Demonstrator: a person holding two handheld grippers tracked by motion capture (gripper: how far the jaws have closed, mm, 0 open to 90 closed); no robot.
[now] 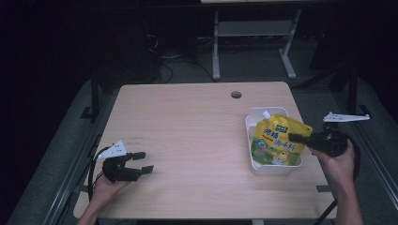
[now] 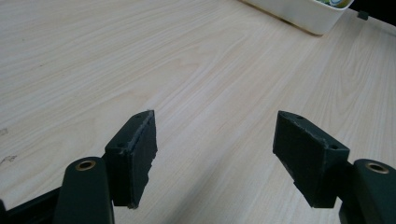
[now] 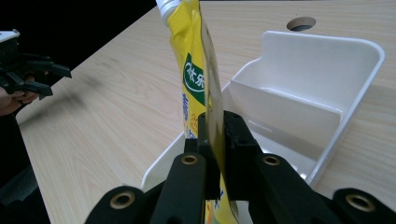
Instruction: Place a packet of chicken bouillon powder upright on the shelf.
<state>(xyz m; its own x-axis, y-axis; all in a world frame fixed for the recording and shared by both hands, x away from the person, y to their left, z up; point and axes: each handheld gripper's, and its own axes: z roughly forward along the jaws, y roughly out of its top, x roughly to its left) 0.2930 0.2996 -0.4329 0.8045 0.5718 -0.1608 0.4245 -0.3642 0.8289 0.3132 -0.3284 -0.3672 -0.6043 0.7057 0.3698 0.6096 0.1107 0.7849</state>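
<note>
Yellow pouch is sitting pinched between the two black jaws of the right gripper, which are clenched flat on its thin edge in the right gripper view. In the high view the right gripper is reaching in from the right side of the table, gripping the pouch at its right edge, with the person's right hand wrapping the gripper body. The pouch is hanging over the white bin, its white spout at the top and its green label facing left in the right gripper view; its lower part is dipping into the near compartment of the bin, though whether it is touching the bottom cannot be told. A low divider is splitting the bin into two compartments, and the far one is showing bare white walls. The bin is standing on the right part of the wooden table, near its right edge, with a round cable hole beyond it.

Well apart, at the near left of the table, the left gripper is resting in the person's left hand, its jaws spread wide with nothing between them. In the left gripper view the left gripper is pointing across bare wood towards a corner of the bin.
</note>
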